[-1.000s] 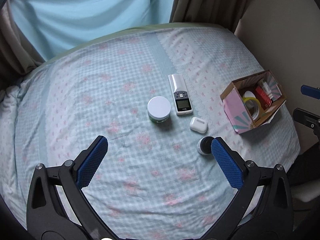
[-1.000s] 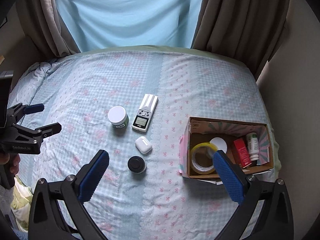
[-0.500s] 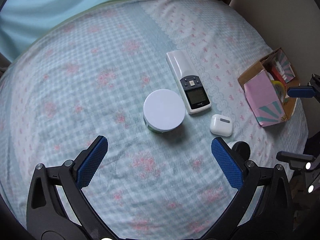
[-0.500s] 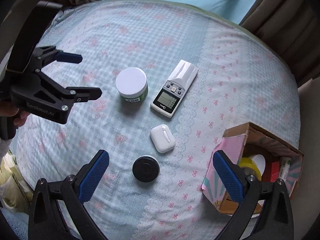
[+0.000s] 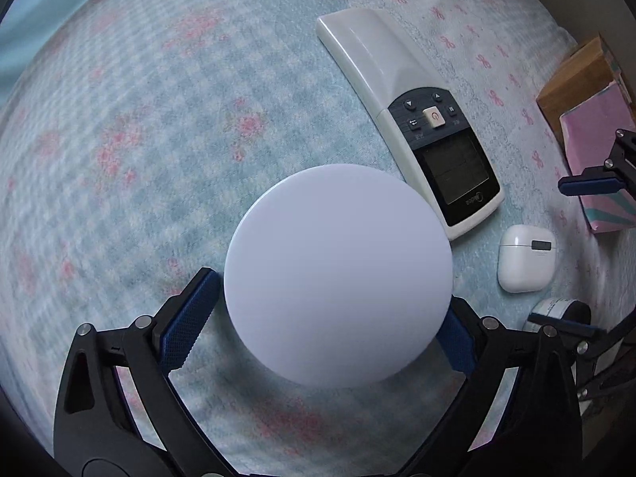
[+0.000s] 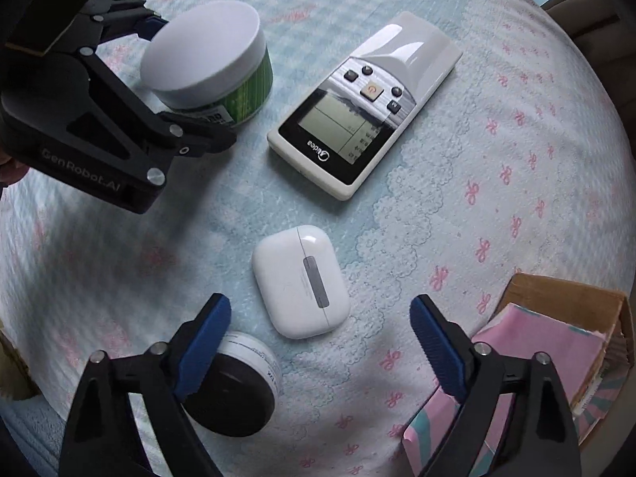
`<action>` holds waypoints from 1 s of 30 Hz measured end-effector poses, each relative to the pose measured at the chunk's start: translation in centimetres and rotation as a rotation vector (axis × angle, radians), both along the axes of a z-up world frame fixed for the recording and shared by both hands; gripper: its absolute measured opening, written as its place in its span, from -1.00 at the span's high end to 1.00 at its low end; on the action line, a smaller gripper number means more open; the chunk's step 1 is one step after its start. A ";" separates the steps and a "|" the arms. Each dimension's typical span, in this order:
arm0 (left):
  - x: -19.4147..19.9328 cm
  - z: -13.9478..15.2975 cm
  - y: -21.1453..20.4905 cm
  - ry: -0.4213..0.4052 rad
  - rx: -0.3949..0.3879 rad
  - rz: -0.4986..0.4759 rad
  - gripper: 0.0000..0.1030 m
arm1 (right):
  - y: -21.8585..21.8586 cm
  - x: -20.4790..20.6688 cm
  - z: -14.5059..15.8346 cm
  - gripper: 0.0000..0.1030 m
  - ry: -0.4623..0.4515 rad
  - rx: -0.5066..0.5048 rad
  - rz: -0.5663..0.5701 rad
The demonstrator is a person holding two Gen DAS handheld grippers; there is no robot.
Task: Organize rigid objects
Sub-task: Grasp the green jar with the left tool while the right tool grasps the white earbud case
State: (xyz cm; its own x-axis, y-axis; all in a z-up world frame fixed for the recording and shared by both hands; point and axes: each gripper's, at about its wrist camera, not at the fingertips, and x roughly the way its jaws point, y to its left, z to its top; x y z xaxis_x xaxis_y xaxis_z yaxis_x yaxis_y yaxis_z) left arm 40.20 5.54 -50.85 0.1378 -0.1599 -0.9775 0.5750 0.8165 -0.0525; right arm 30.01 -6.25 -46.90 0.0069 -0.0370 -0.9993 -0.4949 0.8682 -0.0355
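Observation:
A white-lidded green jar (image 5: 338, 274) stands on the bed between the open jaws of my left gripper (image 5: 322, 330); the pads sit close beside it, contact unclear. It also shows in the right wrist view (image 6: 210, 59) with the left gripper (image 6: 175, 75) around it. My right gripper (image 6: 318, 342) is open above a white earbud case (image 6: 300, 280), also seen in the left wrist view (image 5: 524, 258). A small black-lidded jar (image 6: 234, 389) lies by the right gripper's left finger. A white remote (image 6: 365, 107) lies between jar and case.
A cardboard box with pink lining (image 6: 556, 357) stands at the lower right of the right wrist view and at the right edge of the left wrist view (image 5: 588, 119). The bed has a blue floral checked cover (image 5: 139, 139).
Both grippers came down closer to the bed. The left one now straddles the white-lidded jar; the right one now hovers over the earbud case.

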 end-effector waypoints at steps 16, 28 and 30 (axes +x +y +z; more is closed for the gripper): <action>1.4 0.2 -3.7 -0.020 0.070 -0.036 -0.32 | 2.2 -0.2 -1.3 0.16 0.052 -0.013 0.091; -1.1 2.5 -2.3 -0.031 0.050 -0.021 -0.32 | 1.2 0.1 -0.6 0.17 0.057 0.057 -0.006; -1.3 3.3 -2.0 -0.036 0.043 -0.016 -0.32 | 0.6 0.4 -0.3 0.18 0.061 0.081 -0.037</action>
